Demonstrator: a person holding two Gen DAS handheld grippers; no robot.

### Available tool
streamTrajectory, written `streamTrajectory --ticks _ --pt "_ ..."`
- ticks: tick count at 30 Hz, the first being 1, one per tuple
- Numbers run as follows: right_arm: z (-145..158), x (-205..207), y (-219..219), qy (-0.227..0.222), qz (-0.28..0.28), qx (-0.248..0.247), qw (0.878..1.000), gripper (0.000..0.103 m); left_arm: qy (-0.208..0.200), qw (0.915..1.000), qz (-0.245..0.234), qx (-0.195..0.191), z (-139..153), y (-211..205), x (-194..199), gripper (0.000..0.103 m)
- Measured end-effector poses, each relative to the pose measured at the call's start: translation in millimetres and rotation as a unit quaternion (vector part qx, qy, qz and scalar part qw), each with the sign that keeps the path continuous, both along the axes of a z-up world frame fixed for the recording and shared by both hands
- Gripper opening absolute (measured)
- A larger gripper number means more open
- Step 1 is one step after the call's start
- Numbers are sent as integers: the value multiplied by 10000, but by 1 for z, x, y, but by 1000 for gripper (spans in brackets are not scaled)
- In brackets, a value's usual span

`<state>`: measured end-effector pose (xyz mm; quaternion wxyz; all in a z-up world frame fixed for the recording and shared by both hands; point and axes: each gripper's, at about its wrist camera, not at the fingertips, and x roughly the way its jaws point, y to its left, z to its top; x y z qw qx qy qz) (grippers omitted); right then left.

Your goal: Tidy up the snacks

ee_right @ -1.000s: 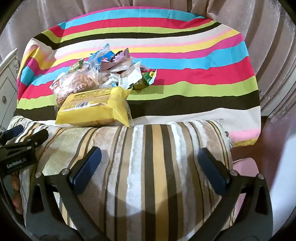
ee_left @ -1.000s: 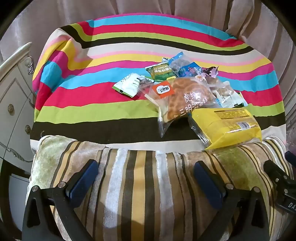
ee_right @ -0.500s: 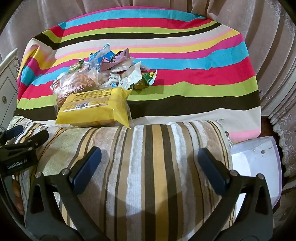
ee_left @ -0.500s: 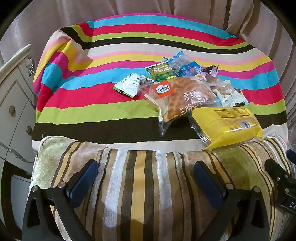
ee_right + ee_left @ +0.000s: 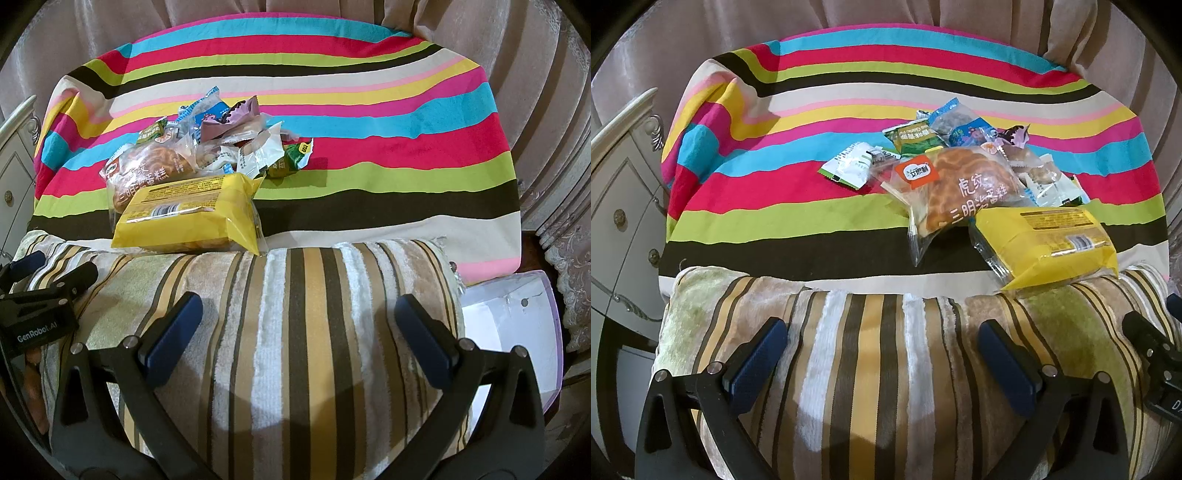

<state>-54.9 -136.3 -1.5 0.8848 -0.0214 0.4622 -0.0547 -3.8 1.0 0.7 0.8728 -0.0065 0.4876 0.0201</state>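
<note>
A clear plastic bin (image 5: 517, 325) has come into view at lower right, so we have a likely place for the snack pile (image 5: 207, 166); our left gripper (image 5: 882, 354) and right gripper (image 5: 299, 325) hover wide open, empty.

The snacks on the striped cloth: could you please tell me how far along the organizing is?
Nothing looks done: the snacks lie in one loose pile on the cloth, the yellow pack nearest. Nothing is in hand; the left gripper and right gripper are open over the cushion. All the sorting remains. A white bin sits beside it.
</note>
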Motion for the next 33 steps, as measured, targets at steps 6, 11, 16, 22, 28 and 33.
streamTrajectory --ticks 6,11,16,22,28,33 --pt "-1 -2 0 -80 -32 -9 10000 103 -83 9999 36 -87 1 3 -5 103" --pt "-1 5 4 40 -15 -175 9998 103 -179 9998 24 -63 0 1 -6 103" --pt "-4 13 1 72 9 -87 9999 103 -196 9998 29 -44 0 -1 -6 103" --pt "-6 18 0 85 71 -62 9999 103 -196 9998 33 -56 0 -1 -6 103" --pt "-7 19 2 95 68 -136 9998 103 -194 9998 36 -58 0 -1 -5 103" --pt "-7 18 2 98 88 -155 9998 103 -198 9998 35 -53 0 -1 -6 103"
